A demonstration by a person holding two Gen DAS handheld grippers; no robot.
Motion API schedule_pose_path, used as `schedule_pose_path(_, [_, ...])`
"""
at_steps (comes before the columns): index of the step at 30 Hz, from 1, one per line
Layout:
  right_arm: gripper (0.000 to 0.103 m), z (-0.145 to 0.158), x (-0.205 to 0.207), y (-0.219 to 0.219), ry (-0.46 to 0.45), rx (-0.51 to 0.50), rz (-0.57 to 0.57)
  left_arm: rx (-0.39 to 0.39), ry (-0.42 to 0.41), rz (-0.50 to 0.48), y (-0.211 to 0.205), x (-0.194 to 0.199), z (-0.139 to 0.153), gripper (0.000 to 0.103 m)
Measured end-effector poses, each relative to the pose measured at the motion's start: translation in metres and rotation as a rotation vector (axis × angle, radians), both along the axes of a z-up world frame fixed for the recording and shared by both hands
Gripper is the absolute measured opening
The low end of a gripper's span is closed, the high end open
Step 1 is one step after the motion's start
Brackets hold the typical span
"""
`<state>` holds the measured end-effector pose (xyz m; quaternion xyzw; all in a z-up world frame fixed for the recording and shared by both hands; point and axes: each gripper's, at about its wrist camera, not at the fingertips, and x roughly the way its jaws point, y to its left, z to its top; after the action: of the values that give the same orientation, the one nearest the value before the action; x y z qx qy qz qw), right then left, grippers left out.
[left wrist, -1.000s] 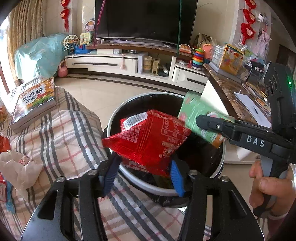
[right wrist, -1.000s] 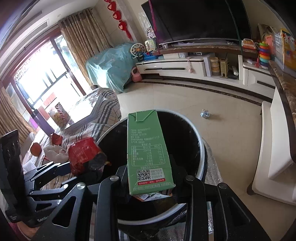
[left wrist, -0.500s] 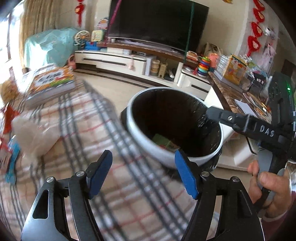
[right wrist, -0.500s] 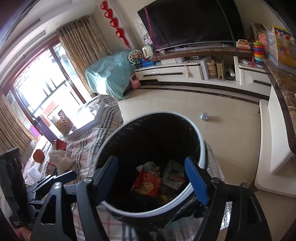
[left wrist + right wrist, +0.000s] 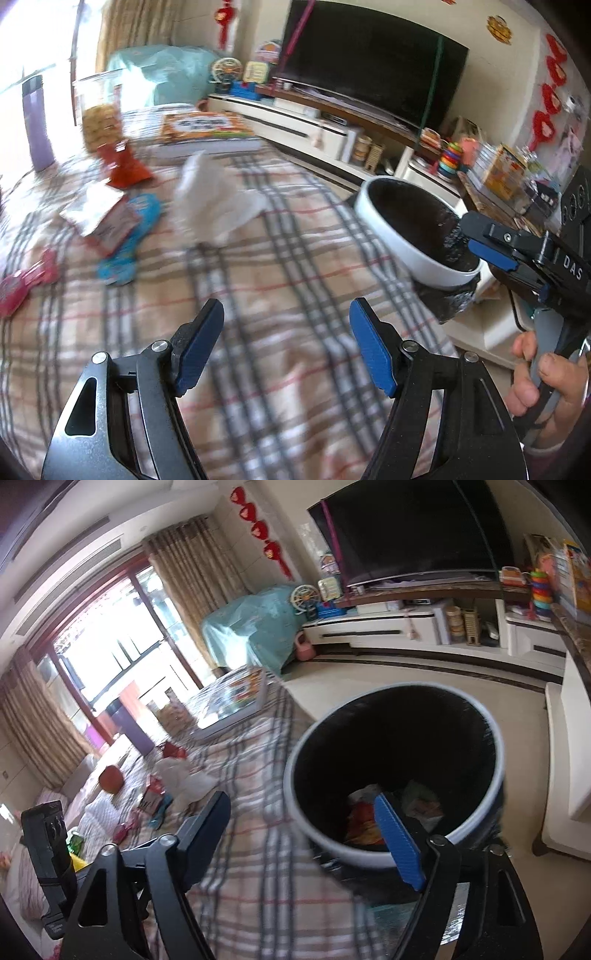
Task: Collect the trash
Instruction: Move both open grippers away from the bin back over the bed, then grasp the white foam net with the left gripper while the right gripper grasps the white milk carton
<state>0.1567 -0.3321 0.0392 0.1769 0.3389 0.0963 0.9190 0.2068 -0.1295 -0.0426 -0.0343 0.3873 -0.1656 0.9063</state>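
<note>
My left gripper (image 5: 286, 343) is open and empty above the plaid tablecloth (image 5: 258, 295). Ahead of it lie crumpled white tissue (image 5: 214, 206), a red-and-white wrapper (image 5: 107, 221), a blue wrapper (image 5: 125, 247), a red snack bag (image 5: 123, 166) and a pink wrapper (image 5: 22, 288). The white-rimmed trash bin (image 5: 406, 236) stands at the table's right edge. My right gripper (image 5: 301, 830) is open and empty over the bin's near rim (image 5: 369, 856); dropped trash (image 5: 365, 823) lies inside. The right gripper also shows in the left wrist view (image 5: 491, 243).
A book (image 5: 207, 133), a snack jar (image 5: 99, 110) and a purple bottle (image 5: 37, 122) stand at the table's far end. A TV (image 5: 369, 74) on a low white cabinet (image 5: 295, 118) is behind. A marble-topped counter (image 5: 509, 199) is right of the bin.
Both grippers opened and dropped the red snack bag and the green carton into the bin. The left gripper then swung left over the table; the right one shifted left toward the table.
</note>
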Motion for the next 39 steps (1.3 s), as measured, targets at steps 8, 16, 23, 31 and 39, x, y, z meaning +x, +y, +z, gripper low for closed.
schedule_pose_path(8, [0.085, -0.009, 0.001, 0.052, 0.027, -0.005, 0.095, -0.034, 0.023, 0.098, 0.051, -0.013, -0.008, 0.072])
schedule_pose_path(16, [0.085, -0.02, 0.005, 0.097, 0.05, -0.015, 0.173, -0.064, 0.023, 0.184, 0.092, -0.024, -0.011, 0.072])
schedule_pose_path(23, [0.085, -0.026, 0.012, 0.133, 0.064, -0.029, 0.234, -0.075, 0.03, 0.277, 0.136, -0.031, -0.016, 0.072])
schedule_pose_path(31, [0.085, -0.02, 0.017, 0.172, 0.031, -0.012, 0.358, -0.069, 0.024, 0.366, 0.172, -0.034, -0.018, 0.072])
schedule_pose_path(39, [0.085, -0.021, 0.037, 0.214, 0.007, -0.034, 0.442, -0.078, 0.025, 0.456, 0.214, -0.031, -0.018, 0.073])
